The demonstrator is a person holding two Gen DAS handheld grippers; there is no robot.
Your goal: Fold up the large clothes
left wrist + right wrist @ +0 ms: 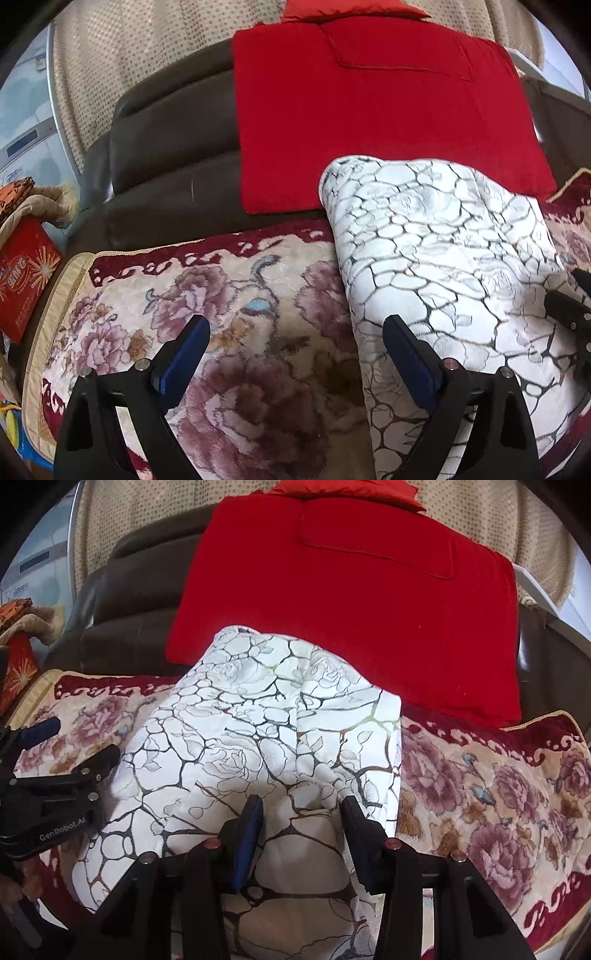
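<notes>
A white padded garment (436,258) with a black crackle and rose print lies folded on the floral sofa cover (221,306). My left gripper (295,330) is open and holds nothing. Its right finger sits at the garment's left edge and its left finger is over the bare cover. In the right wrist view the garment (266,716) fills the middle. My right gripper (303,806) is shut on a bunched fold at the garment's near edge, with creases spreading out from the fingers. The left gripper (74,744) shows open at the garment's left side. The right gripper's body (569,310) shows at the right edge.
A red cushion (369,118) leans on the dark brown leather sofa back (166,147), just behind the garment. A red box (26,277) and piled cloth sit at the left end. A dotted beige curtain (129,48) hangs behind. The floral cover (498,794) extends to the right.
</notes>
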